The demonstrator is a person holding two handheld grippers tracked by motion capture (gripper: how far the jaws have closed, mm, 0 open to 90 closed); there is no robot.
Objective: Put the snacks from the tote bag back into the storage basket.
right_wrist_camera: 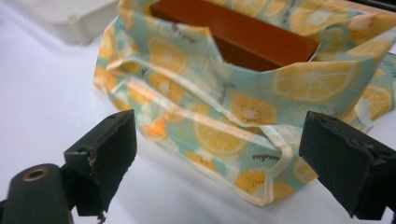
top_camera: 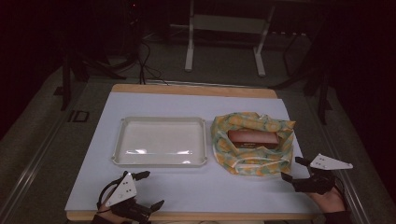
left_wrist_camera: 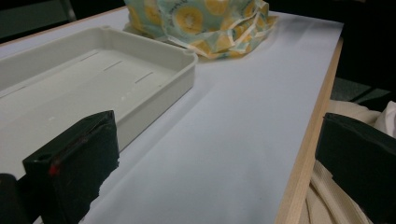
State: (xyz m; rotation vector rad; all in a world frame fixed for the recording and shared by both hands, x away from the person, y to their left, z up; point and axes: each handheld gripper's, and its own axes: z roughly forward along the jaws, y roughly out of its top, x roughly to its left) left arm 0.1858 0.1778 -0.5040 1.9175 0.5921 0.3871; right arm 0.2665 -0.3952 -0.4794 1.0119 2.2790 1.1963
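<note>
Both grippers' fingers spread, grasping nothing: left gripper [top_camera: 145, 189] near tray [top_camera: 160, 161], right gripper [top_camera: 295, 169] beside fruit-print bag [top_camera: 252, 161] holding brown box [top_camera: 252, 138].

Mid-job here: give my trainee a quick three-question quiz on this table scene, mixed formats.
1. True or false: the white tray holds the brown box.
2. Which tongs are nearer the fruit-print bag: A) left tongs, B) right tongs?
3. Fill in: the right tongs' jaws stand ____, with nothing between them.

Key
1. False; the tray is empty, and the box sits inside the bag.
2. B; they face the bag's near side, apart from it.
3. Open.
</note>
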